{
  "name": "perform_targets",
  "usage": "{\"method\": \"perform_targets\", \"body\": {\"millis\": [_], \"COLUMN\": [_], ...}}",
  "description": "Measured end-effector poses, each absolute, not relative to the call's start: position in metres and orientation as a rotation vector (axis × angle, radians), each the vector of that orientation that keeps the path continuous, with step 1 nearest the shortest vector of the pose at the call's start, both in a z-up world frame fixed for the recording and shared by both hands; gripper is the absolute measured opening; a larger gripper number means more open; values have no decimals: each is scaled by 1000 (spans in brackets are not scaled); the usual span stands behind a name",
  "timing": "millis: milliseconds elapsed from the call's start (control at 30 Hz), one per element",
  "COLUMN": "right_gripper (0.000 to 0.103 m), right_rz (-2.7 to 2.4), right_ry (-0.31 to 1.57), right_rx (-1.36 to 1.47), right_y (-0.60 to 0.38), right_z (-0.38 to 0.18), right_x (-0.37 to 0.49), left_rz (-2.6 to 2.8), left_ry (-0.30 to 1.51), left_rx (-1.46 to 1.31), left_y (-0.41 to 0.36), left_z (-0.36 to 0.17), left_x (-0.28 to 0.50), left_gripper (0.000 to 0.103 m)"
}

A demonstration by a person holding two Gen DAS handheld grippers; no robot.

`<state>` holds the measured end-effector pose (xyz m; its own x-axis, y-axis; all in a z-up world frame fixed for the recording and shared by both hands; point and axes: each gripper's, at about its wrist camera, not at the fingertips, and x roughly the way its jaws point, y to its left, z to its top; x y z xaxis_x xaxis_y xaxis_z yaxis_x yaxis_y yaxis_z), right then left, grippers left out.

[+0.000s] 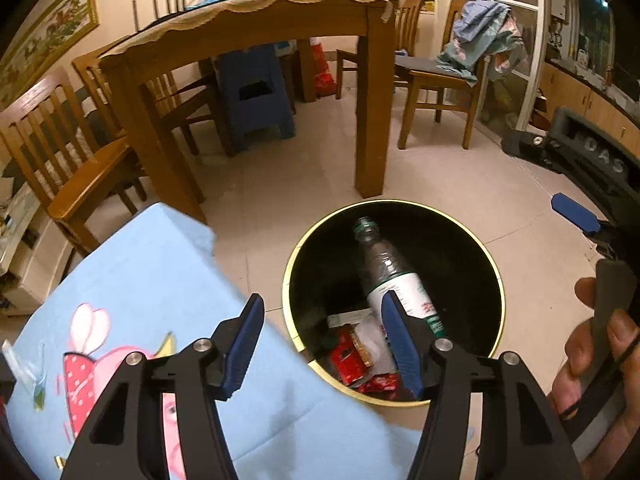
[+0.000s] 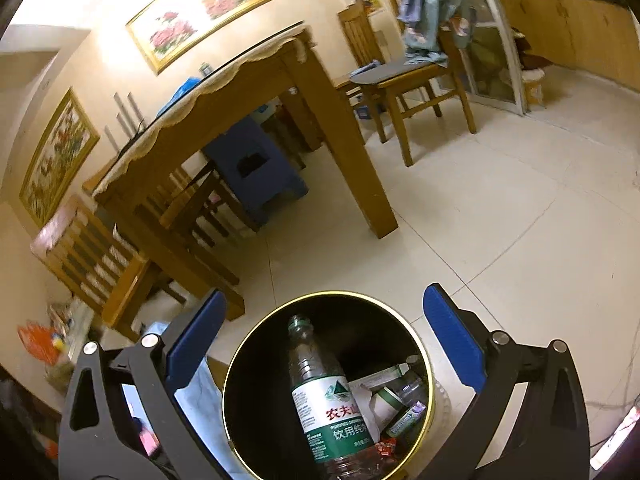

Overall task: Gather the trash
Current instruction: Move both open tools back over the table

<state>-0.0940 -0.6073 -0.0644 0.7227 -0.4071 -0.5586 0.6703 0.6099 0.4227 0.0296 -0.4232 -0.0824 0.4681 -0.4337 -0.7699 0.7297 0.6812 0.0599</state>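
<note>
Both wrist views look steeply down, close above the bin (image 1: pixel 496 276) (image 2: pixel 240 356); both share the dining table (image 1: pixel 248 20) (image 2: pixel 320 80) behind it.

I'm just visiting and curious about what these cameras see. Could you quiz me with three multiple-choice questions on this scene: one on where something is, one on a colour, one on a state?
1. Where is the plastic bottle?
A. On the floor beside the bin
B. Inside the bin
C. On the wooden table

2. What colour is the bin's rim?
A. Red
B. White
C. Gold

3. How does the left gripper stand?
A. Open, holding nothing
C. Shut on a red wrapper
B. Shut on the bottle

Answers: 1 B, the bottle leans on the bin's inner wall among wrappers. 2 C, a thin gold ring edges the black bin. 3 A, its fingers stand apart with nothing between them.
</note>
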Motion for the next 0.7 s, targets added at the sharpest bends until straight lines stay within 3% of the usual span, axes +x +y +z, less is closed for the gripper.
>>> {"method": "perform_targets", "body": {"millis": [333, 700], "right_gripper": [97, 97], "right_rz": [-544, -323], "right_ry": [565, 689], "right_rx": [417, 179], "right_y": [-545, -425], "right_z": [-68, -82], "right_x": [-38, 22], "left_rz": [-581, -396], "left_ry": [712, 742], "left_rx": [388, 261], "left_y": [-337, -206], "left_z": [-55, -50], "left_x": [29, 59], "left_gripper": [84, 96]}}
